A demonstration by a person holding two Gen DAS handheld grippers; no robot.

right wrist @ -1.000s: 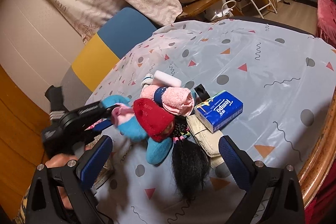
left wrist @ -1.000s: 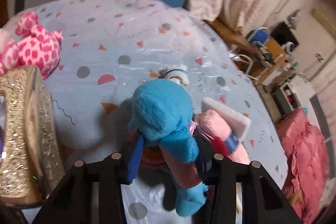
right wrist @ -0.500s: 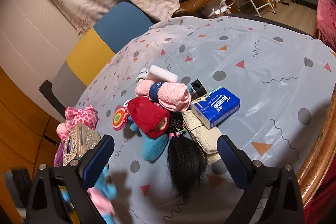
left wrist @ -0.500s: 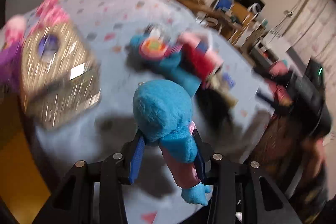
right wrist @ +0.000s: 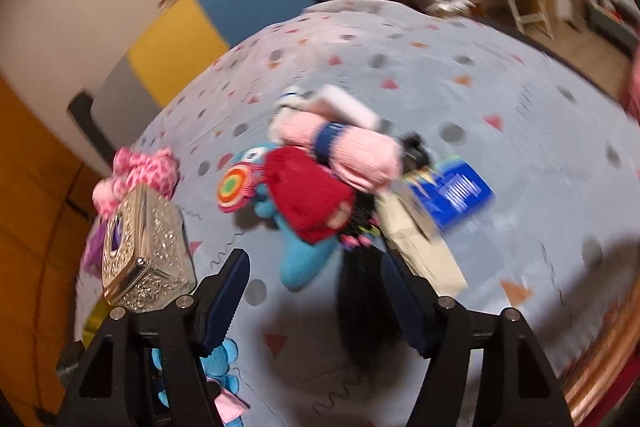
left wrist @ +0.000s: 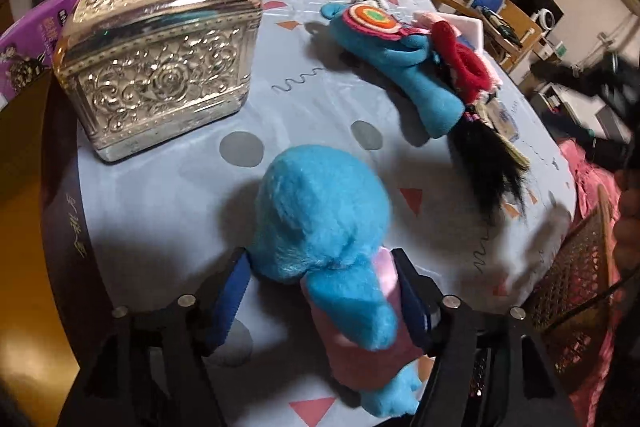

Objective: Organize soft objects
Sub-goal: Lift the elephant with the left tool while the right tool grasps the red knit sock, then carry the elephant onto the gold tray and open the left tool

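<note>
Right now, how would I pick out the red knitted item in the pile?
Start at the ornate gold box on the round table, then look right to the heap of soft things. The red knitted item lies beneath a pink roll, the only solid red piece there.

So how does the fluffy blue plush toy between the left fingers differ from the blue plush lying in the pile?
The fluffy blue plush toy sits apart at the near table edge, between the left gripper fingers; the blue plush with the striped lollipop lies further off, in the pile. The first wears pink and shows its back; the second lies flat, partly under a red knitted hat. Both are bright blue soft toys.
</note>
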